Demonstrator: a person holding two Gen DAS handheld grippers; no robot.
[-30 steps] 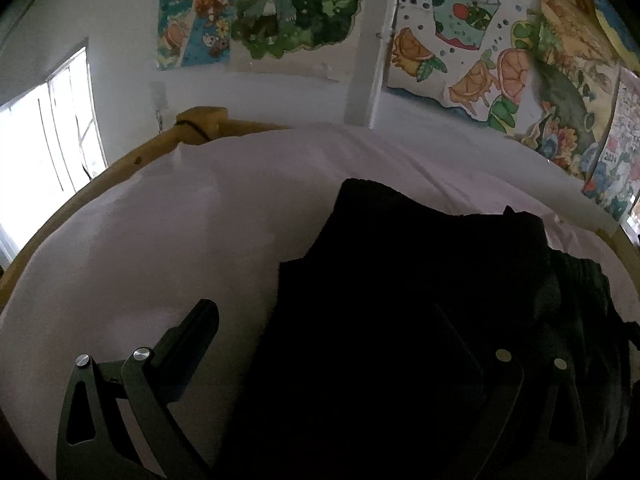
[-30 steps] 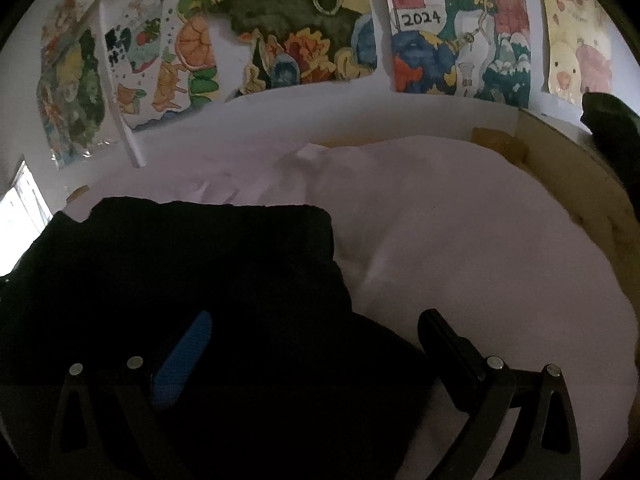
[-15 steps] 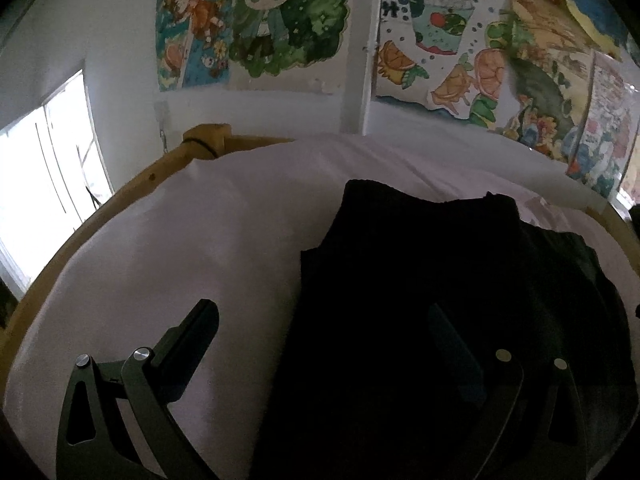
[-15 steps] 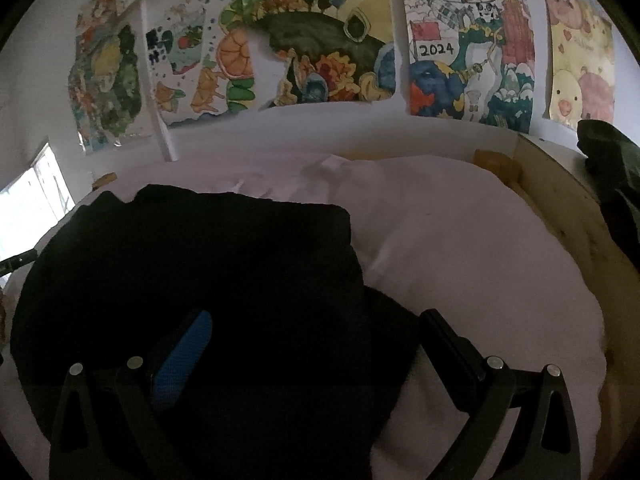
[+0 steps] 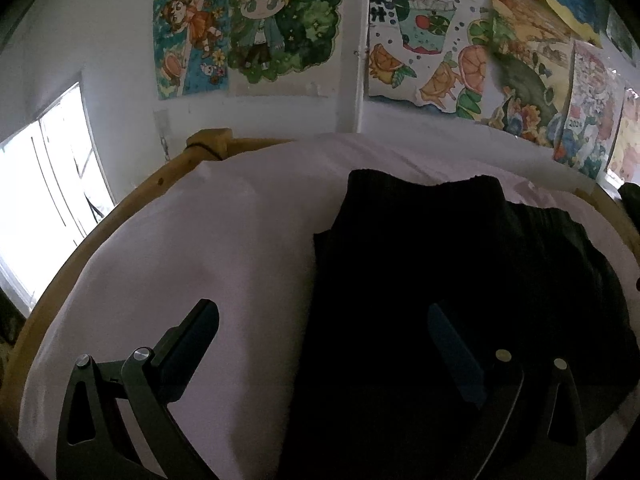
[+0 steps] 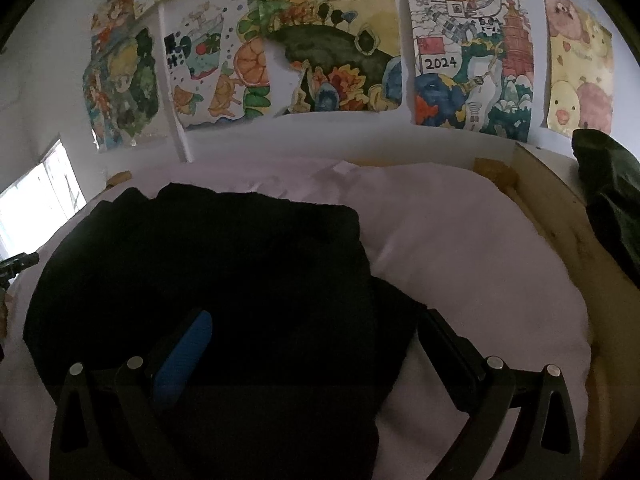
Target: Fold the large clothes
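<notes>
A black ribbed garment lies folded into a thick pile on a pale pink bed sheet. It also shows in the right wrist view. My left gripper is open and empty, raised above the garment's left edge, one finger over the sheet and the other over the cloth. My right gripper is open and empty, raised above the garment's right edge. A loose flap of cloth sticks out to the right under it.
A wooden bed frame curves round the left and far side, and shows at the right. A dark green garment hangs at the far right. Posters cover the wall behind. A bright window is at left.
Both grippers have lifted and drawn back from the garment, so more of the wall and bed shows. The garment lies still; both stay open.
</notes>
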